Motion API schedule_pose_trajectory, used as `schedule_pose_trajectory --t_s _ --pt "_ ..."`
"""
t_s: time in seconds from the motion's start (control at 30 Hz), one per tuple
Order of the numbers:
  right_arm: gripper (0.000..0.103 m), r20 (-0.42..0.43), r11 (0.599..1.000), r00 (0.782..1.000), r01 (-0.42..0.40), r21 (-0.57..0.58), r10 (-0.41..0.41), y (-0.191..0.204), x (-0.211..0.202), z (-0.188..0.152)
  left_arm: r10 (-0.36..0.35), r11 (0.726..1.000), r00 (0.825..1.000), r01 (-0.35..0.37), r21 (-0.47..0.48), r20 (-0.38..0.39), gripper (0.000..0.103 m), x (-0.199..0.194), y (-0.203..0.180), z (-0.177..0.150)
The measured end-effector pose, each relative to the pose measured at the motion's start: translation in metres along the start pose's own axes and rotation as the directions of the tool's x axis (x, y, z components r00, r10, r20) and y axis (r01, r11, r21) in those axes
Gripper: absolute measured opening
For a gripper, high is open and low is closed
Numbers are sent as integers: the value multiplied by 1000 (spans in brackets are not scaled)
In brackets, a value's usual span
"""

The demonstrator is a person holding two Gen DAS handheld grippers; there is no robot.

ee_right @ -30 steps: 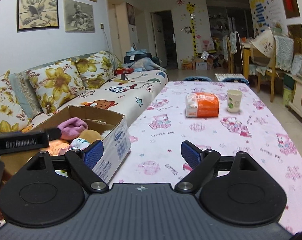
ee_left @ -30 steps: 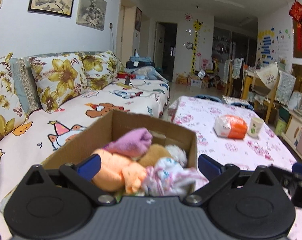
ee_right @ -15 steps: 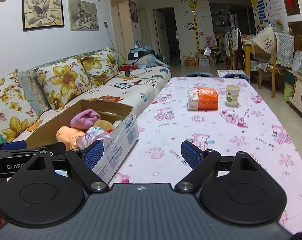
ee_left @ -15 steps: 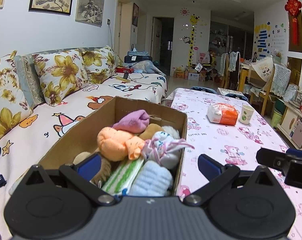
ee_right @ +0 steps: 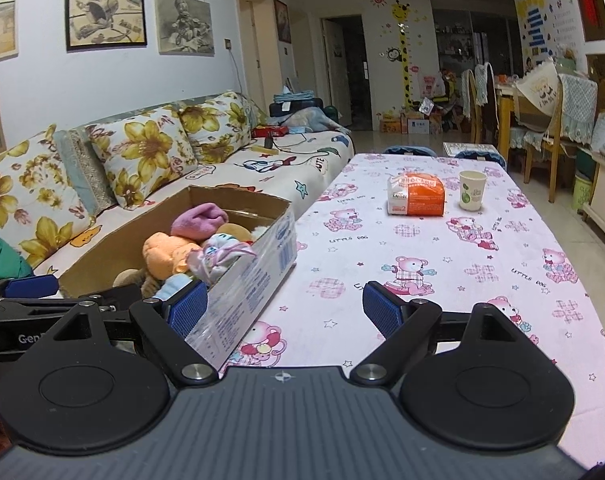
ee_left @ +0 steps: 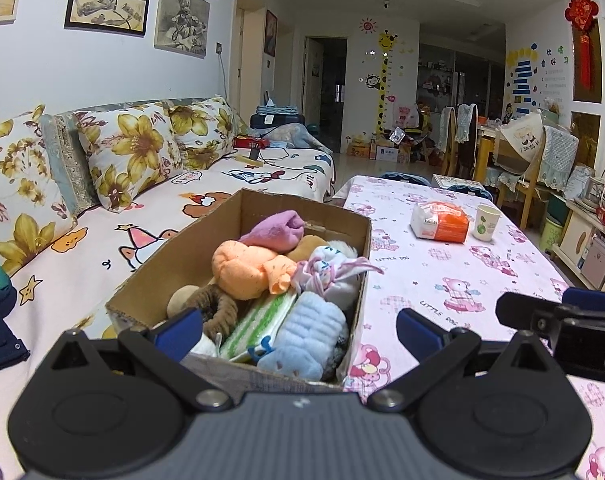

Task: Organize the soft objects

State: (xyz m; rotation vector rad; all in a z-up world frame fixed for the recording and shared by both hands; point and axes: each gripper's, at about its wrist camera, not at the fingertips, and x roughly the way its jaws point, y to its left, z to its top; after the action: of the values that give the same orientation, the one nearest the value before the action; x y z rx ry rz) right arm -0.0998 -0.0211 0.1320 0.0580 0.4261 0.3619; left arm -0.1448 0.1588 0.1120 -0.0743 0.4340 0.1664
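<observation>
Both grippers hover empty in front of a box packed with soft things

The cardboard box [ee_left: 258,280] sits at the table's [ee_left: 454,272] left edge by the sofa [ee_left: 222,184], so its soft toys [ee_left: 246,268] and rolled cloths are gathered in 1 place, likely sorted already or awaiting sorting. The left gripper [ee_left: 298,326] is level, aimed into the box's near end, fingers spread wide and holding nothing. The right gripper [ee_right: 284,308], beside it over bare tablecloth, is likewise wide and empty, its left finger [ee_right: 188,308] near the box wall
</observation>
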Motion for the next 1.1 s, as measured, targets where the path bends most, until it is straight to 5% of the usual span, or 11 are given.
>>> schedule_pose_trajectory --t_s 1.1 --pt "103 29 998 1000 5 -68 -3 7 -12 -9 56 998 997 -56 1 44 102 -15 8 -11"
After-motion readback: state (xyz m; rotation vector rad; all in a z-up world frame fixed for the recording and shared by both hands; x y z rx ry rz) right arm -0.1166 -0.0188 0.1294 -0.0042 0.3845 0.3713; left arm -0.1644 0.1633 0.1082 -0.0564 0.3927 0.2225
